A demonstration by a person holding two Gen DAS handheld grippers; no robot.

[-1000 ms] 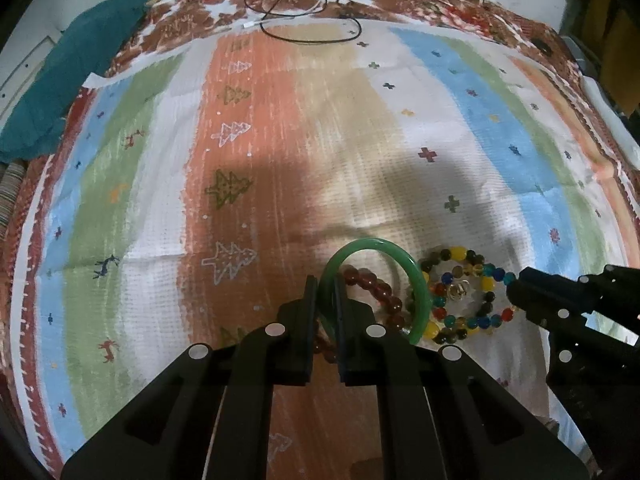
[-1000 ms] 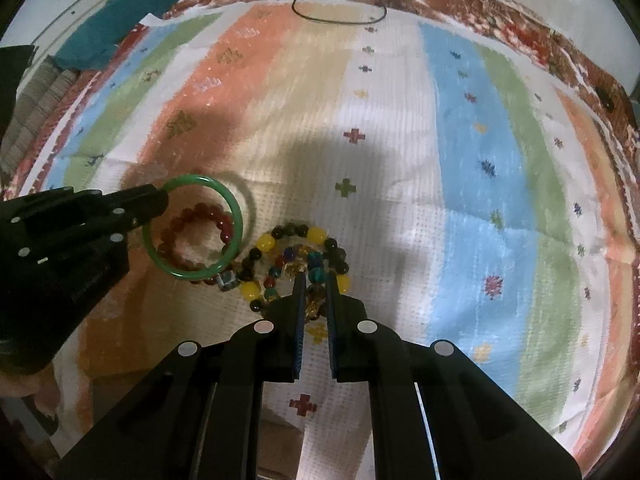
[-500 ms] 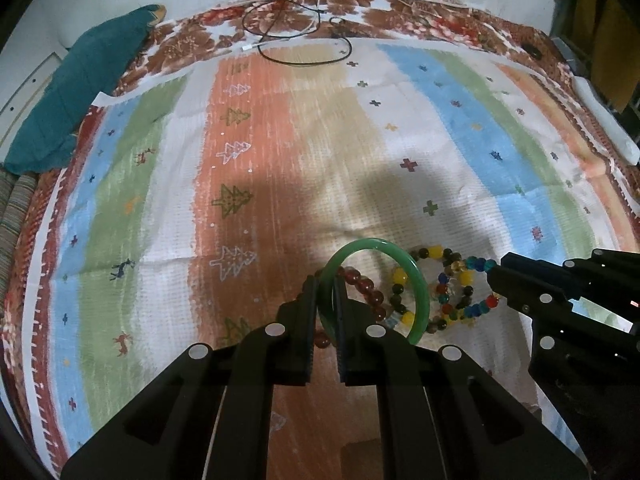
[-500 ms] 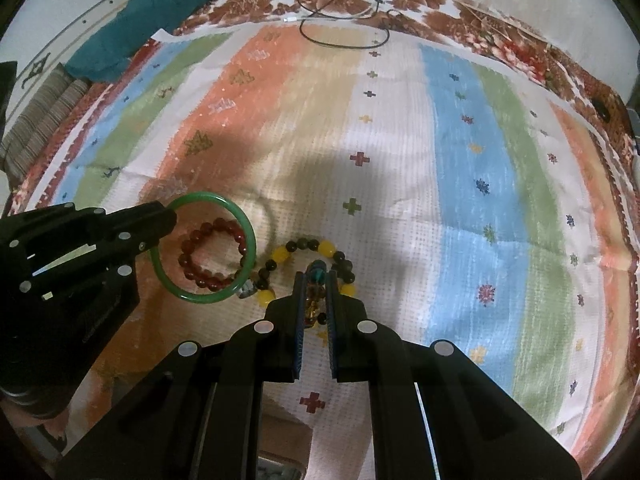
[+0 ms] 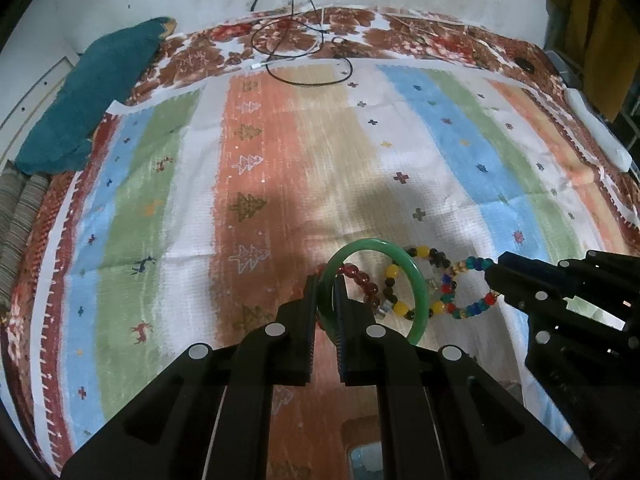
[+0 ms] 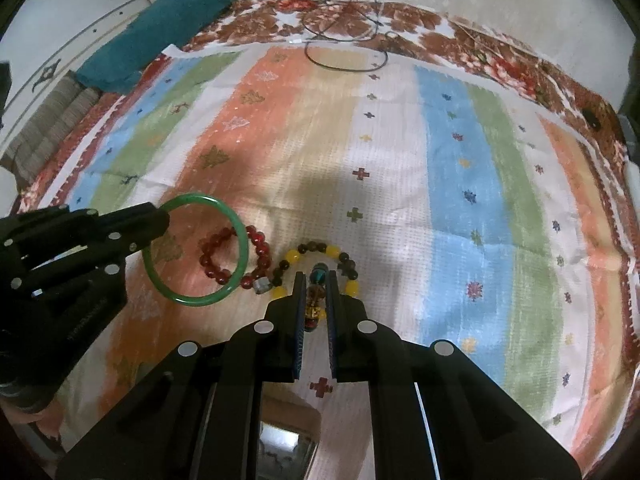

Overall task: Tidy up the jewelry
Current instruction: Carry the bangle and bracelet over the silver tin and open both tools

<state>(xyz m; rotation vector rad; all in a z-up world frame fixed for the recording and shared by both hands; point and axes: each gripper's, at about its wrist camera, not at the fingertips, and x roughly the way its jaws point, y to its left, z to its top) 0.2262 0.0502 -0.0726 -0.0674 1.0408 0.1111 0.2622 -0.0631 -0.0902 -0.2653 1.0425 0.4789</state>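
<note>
Your left gripper is clamped on the green bangle at lower centre, so it tilts clear of the red bead bracelet. Your right gripper pinches the multicolour bead bracelet, probably to separate both from the pile on the striped cloth.

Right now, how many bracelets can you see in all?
4. Green bangle clamped in the left gripper; multicolour bead bracelet clamped in the right gripper; red bead bracelet and yellow-and-dark bead bracelet on the striped cloth.
</note>
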